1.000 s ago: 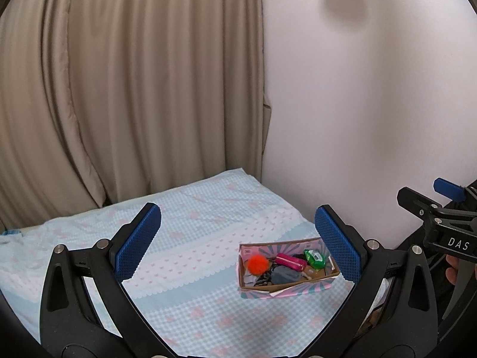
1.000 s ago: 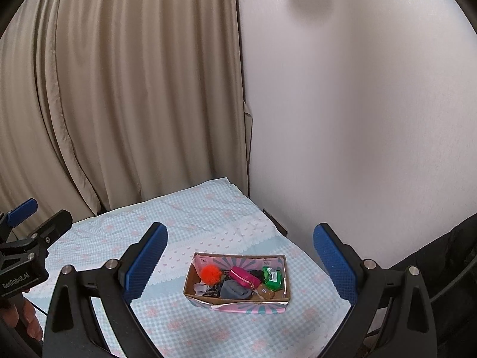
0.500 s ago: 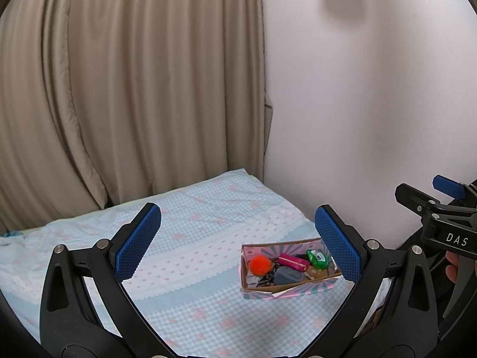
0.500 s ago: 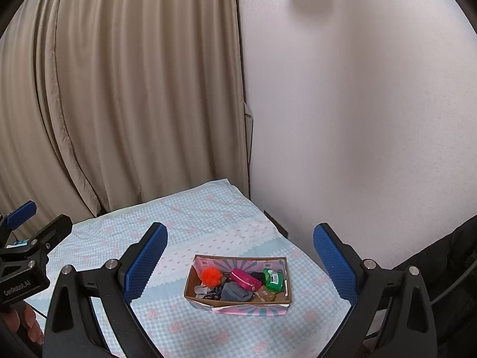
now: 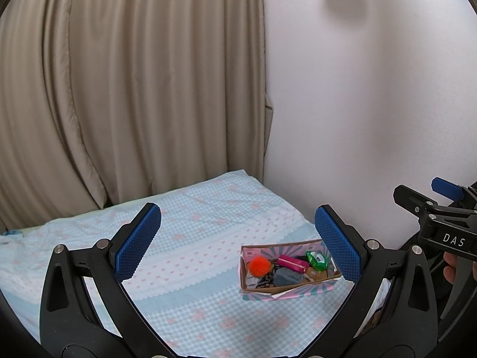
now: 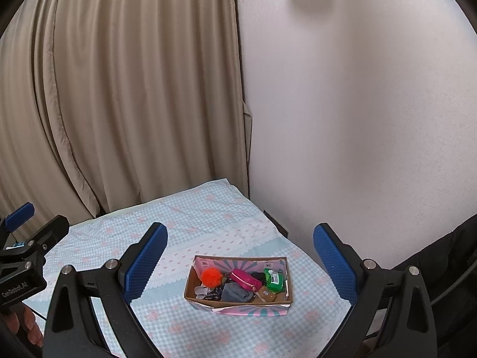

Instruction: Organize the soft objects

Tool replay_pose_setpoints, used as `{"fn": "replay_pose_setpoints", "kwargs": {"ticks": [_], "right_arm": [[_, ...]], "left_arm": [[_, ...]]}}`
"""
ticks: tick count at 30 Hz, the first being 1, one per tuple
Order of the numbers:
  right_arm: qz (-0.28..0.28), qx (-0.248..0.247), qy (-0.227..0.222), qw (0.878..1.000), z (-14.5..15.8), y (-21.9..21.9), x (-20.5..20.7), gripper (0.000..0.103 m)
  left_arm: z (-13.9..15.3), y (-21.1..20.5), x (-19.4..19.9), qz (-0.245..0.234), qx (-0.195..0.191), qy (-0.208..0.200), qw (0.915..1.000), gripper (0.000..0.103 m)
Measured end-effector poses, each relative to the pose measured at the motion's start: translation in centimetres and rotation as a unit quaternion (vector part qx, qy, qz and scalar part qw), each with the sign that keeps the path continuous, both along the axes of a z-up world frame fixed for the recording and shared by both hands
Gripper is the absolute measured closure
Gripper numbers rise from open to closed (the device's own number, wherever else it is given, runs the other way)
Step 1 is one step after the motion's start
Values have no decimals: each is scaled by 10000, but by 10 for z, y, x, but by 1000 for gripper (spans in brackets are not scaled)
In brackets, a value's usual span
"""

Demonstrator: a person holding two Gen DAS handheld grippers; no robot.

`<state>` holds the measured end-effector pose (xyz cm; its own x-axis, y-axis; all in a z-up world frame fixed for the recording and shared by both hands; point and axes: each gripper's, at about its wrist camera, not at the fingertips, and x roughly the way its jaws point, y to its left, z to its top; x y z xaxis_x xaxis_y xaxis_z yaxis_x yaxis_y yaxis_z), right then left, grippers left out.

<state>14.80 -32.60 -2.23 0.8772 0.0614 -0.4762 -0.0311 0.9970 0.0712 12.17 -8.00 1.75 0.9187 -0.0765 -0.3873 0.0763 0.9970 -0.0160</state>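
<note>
From the left wrist view, the left gripper [image 5: 238,243] hangs wide open and empty above the bed [image 5: 190,232]. A cardboard box [image 5: 286,288] sits on the near right of the cover, holding an orange pompom [image 5: 260,266], a pink pouch [image 5: 292,262], a green packet [image 5: 317,259] and grey cloth [image 5: 286,277].

From the right wrist view, the right gripper [image 6: 240,261] is likewise spread and empty, the box [image 6: 238,304] between its fingers but well below. The contents look light and squashy; the pompom's middle seems the easiest hold.
</note>
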Motion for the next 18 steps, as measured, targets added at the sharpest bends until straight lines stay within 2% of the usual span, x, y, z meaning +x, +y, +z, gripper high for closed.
{"fn": "replay_pose_setpoints", "kwargs": {"ticks": [18], "right_arm": [[-71,18,0,10000,0,4,0,5]], "left_arm": [[-1,-3,-4,23,23,-44,10000,0]]}}
